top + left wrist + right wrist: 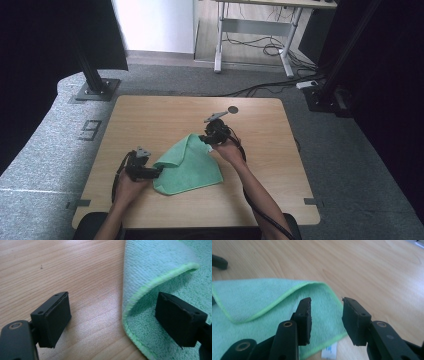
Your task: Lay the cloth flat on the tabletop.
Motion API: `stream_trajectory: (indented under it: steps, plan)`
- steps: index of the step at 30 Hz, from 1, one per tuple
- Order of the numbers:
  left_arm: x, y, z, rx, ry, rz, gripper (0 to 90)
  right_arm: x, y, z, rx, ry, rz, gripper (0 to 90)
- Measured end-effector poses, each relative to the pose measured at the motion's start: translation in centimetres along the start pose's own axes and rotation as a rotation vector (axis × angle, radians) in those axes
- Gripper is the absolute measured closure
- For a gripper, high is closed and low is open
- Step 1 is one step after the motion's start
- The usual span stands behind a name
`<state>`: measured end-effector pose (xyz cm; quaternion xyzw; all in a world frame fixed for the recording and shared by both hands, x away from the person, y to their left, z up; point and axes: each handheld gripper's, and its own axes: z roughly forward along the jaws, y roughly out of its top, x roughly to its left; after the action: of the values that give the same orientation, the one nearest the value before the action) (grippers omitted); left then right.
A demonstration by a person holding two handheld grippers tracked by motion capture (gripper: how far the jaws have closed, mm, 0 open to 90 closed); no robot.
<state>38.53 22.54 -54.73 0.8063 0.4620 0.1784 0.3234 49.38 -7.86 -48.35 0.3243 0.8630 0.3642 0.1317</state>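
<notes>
Green microfibre cloth (pixel 187 165) lies near the middle of the wooden table (pixel 150 115) in my high view, partly folded, with one flap doubled over the rest. My left gripper (pixel 156 172) sits at the cloth's left edge, my right gripper (pixel 206 141) at its far right corner.

From the left gripper view, I see my jaws spread wide: one pad over bare wood, the other over the cloth (pixel 160 270). A folded flap with a pale stitched hem curls up between them, and nothing is clamped.

From the right gripper view, my jaws stand apart above the cloth's (pixel 262 297) folded corner, gripping nothing. A small white label (pixel 329 352) pokes out at the near hem.
</notes>
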Motion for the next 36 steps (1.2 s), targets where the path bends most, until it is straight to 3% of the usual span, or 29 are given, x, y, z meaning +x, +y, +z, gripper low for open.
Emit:
stream_trajectory:
  steps: [5, 9, 10, 11, 14, 16, 18, 22, 23, 24, 27, 32, 34, 36]
  plan:
    - [0.0, 0.0, 0.0, 0.001, 0.001, -0.001, 13.3, -0.2, -2.0, 1.1, 0.044, -0.004, 0.032, 56.7]
    - [0.0, 0.0, 0.0, 0.002, 0.001, -0.001, 13.3, 0.0, -3.4, 2.8, 0.076, 0.015, 0.023, 61.8]
    - [0.0, 0.0, 0.0, 0.002, 0.001, -0.001, 13.3, 0.3, -3.8, 3.4, 0.084, 0.013, 0.019, 67.6]
    - [0.0, 0.0, 0.0, 0.002, 0.000, -0.001, 13.3, 0.3, -3.8, 3.4, 0.084, 0.013, 0.019, 67.6]
    - [0.0, 0.0, 0.0, 0.002, 0.001, -0.002, 13.4, 0.5, -3.7, 3.3, 0.096, 0.002, 0.023, 83.4]
    - [-0.1, 0.0, 0.0, 0.002, 0.003, -0.001, 13.5, 0.4, -3.6, 3.1, 0.119, -0.016, 0.005, 85.8]
    - [-0.2, 0.0, 0.0, 0.002, -0.002, 0.002, 14.2, -0.1, -3.4, 2.6, 0.126, -0.066, -0.007, 86.1]
    - [-1.1, 0.2, 0.2, 0.002, -0.043, 0.046, 14.4, -2.0, -2.6, 0.3, 0.060, -0.100, 0.040, 86.9]
    - [-1.4, 0.3, 0.3, 0.003, -0.053, 0.055, 14.5, -2.5, -2.4, -0.2, 0.048, -0.112, 0.051, 86.1]
    - [-1.7, 0.5, 0.4, 0.006, -0.060, 0.063, 14.6, -2.9, -2.3, -0.7, 0.040, -0.130, 0.057, 78.6]
    - [-2.3, 0.9, 0.4, 0.020, -0.086, 0.093, 19.5, -3.3, -2.5, -1.3, 0.041, -0.118, 0.075, 69.3]
    - [-3.0, 1.8, 0.1, 0.015, -0.109, 0.133, 22.9, -1.5, -4.5, -1.2, 0.051, -0.058, 0.044, 57.6]
    - [-3.5, 2.3, -0.2, -0.001, -0.119, 0.160, 24.3, -0.1, -5.9, -1.3, 0.051, -0.016, 0.027, 55.1]
    - [-4.1, 2.8, -0.2, -0.018, -0.140, 0.177, 25.5, 0.3, -6.3, -1.3, 0.051, -0.001, 0.025, 54.7]
